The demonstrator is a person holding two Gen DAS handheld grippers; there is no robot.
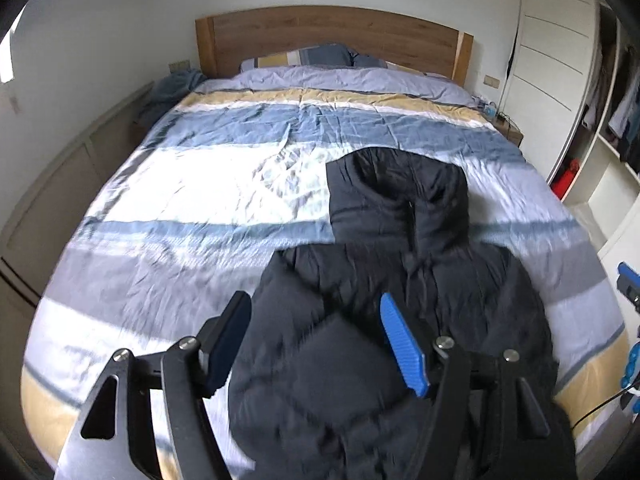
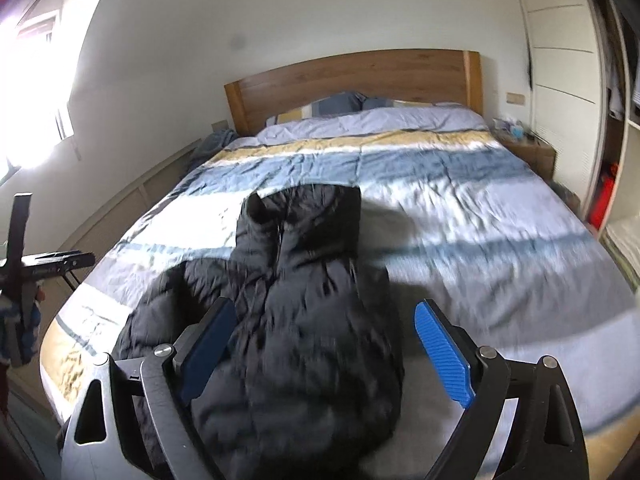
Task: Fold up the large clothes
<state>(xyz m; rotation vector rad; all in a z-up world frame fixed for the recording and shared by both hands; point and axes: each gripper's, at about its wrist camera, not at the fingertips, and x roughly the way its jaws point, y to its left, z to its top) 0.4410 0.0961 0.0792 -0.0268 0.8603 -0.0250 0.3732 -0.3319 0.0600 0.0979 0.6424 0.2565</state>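
While both the left hand-held gripper [image 1: 316,344] and the right hand-held gripper [image 2: 326,354] stand released above the black padded jacket [image 1: 400,300] on the bed [image 1: 180,200], close each on one hem corner, then fold toward the hood.

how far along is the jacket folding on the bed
Done: the black puffer jacket lies on the striped duvet with its sides apparently folded in to a narrow shape, hood toward the headboard. In hand: nothing; the left tongs and right tongs are both open above it. Left: probably folding the length and hood into a compact bundle.
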